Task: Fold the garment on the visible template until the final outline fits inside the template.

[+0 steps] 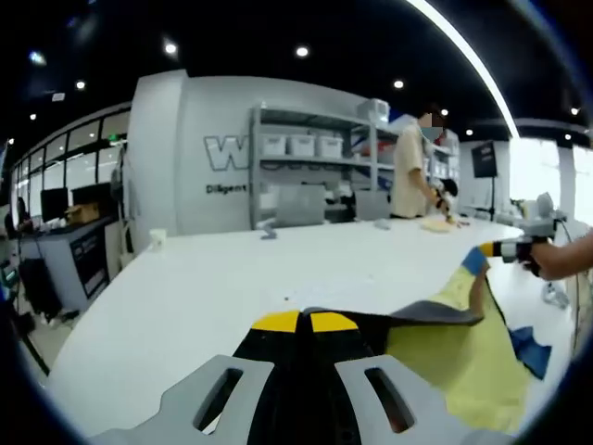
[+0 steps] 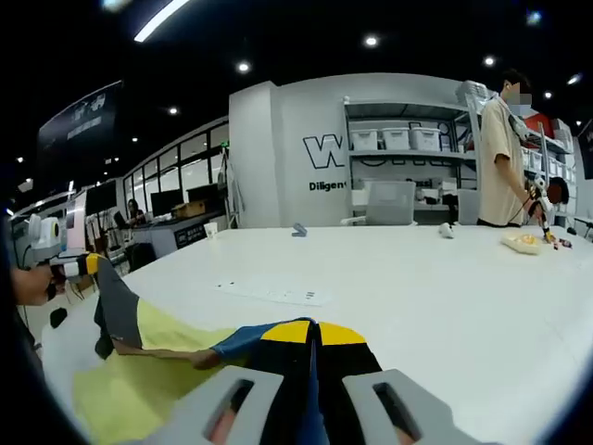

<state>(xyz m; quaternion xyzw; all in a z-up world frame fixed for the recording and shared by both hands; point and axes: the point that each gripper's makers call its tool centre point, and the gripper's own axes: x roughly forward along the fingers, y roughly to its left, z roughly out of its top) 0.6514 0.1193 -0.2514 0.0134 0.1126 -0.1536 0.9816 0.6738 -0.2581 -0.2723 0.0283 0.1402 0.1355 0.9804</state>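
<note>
One garment, yellow with grey and blue panels, is held up over one white table, stretched between two grippers. In the left gripper view, the left gripper has its yellow-tipped jaws closed together on a dark edge of the garment, which spreads away to the right of the jaws toward the right gripper. In the right gripper view, the right gripper has its jaws pressed together on a blue edge of the garment, which runs left toward the left gripper. One shelving unit beyond the table holds three white bins. One person stands beside it.
</note>
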